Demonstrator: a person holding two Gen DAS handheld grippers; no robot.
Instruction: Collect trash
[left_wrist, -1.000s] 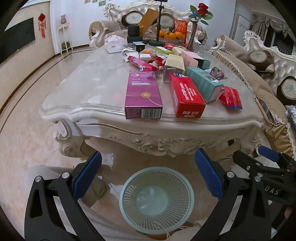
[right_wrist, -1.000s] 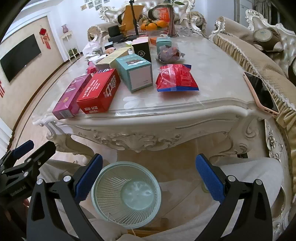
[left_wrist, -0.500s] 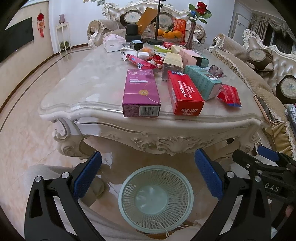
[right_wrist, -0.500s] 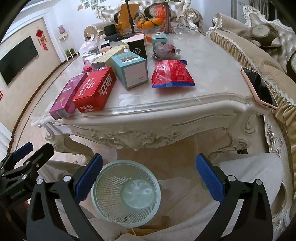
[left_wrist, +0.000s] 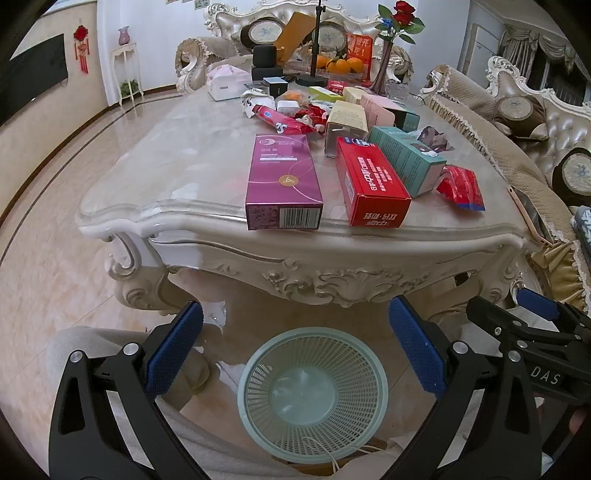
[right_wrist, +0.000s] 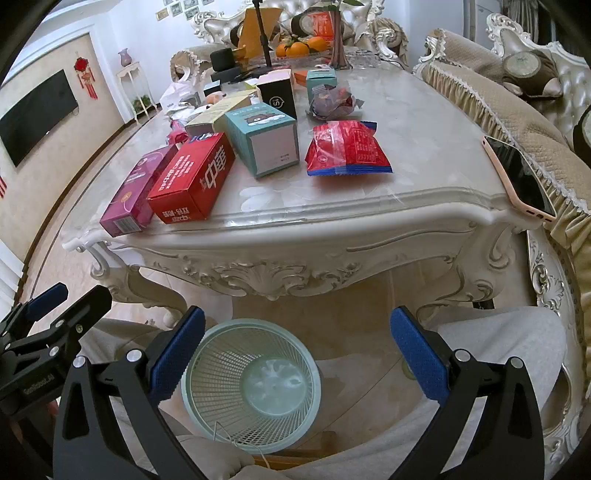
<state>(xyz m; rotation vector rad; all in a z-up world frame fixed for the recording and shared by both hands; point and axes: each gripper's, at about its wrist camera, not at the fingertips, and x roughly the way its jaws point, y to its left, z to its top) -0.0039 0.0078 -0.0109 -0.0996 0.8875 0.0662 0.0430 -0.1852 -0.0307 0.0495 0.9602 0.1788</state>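
Observation:
A pale green mesh bin (left_wrist: 312, 395) stands on the floor in front of the ornate table (left_wrist: 295, 254); it also shows in the right wrist view (right_wrist: 252, 384). On the table near the front edge lie a purple box (left_wrist: 282, 181), a red box (left_wrist: 371, 188), a teal box (left_wrist: 406, 162) and a red snack bag (left_wrist: 461, 186). In the right wrist view the red box (right_wrist: 194, 177), the teal box (right_wrist: 264, 138), the red bag (right_wrist: 345, 149) and a crumpled wrapper (right_wrist: 332, 101) show. My left gripper (left_wrist: 295, 347) is open and empty above the bin. My right gripper (right_wrist: 297, 349) is open and empty too.
A pink-cased phone (right_wrist: 519, 177) lies at the table's right corner. Further back are more boxes, wrappers, a tripod, oranges (left_wrist: 340, 66) and a vase of roses (left_wrist: 384, 59). Sofas flank the table on the right. The person's knees are beside the bin.
Both grippers have risen and tilted a little, so the table top shows lower and nearer in the views. The jaws have stayed open.

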